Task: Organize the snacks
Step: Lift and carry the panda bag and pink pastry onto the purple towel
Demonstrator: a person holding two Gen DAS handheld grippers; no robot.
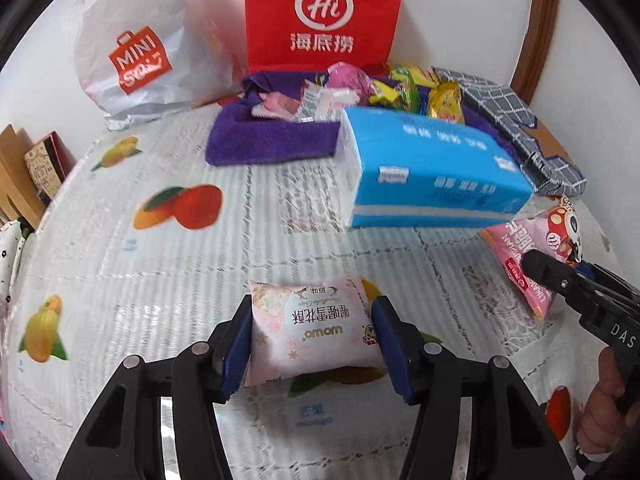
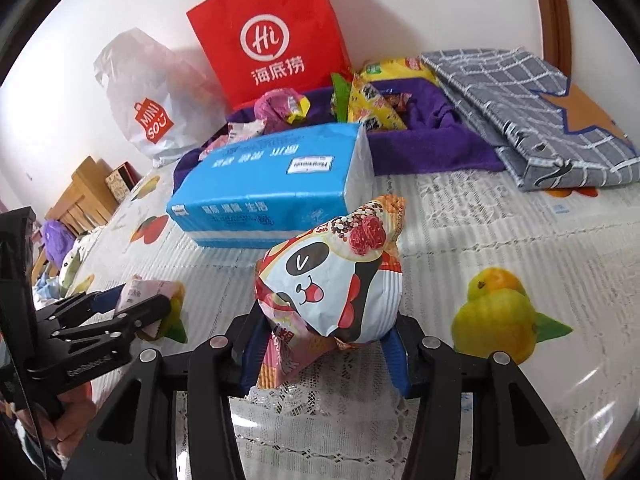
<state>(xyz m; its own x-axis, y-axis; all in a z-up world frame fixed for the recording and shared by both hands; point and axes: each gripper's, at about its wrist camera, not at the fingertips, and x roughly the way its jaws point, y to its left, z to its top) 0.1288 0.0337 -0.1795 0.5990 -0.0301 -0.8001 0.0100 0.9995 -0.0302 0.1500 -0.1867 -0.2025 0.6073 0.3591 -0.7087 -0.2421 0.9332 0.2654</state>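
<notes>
— What's lying around on that table?

— A fruit-print tablecloth [image 1: 120, 240] covers it. Toward the wall stand a red paper bag [image 1: 324, 16] and a white plastic shopping bag [image 1: 136, 48]. A blue tissue pack [image 1: 432, 168] lies in the middle, squarely between the two grippers and the purple towel [image 1: 272, 136] behind it. A folded grey checked cloth [image 2: 532, 116] rests to the right of the towel, touching its edge.

— And the hands?

— Both grippers tilt down toward the tabletop, side by side but apart. The left gripper [image 1: 312, 340] has its blue pads on either side of a pale pink snack packet [image 1: 312, 332]; the pads press against the packet's two short edges, so it has hold of it, with the packet low over the cloth. The right gripper [image 2: 324, 356] clamps the lower end of a panda-face snack bag [image 2: 332, 280], which stands up tilted between its fingers, just in front of the tissue pack. A bare hand [image 1: 604, 412] grips the right gripper's handle.

— Anything holding the other snacks?

— The purple towel serves as a nest: its sides are bunched up, and inside lies a heap of wrapped snacks [image 1: 384, 88], pink, yellow and green wrappers piled together. I cannot tell how many. The two held packets are both well in front of it, on the near side of the tissue pack.
</notes>
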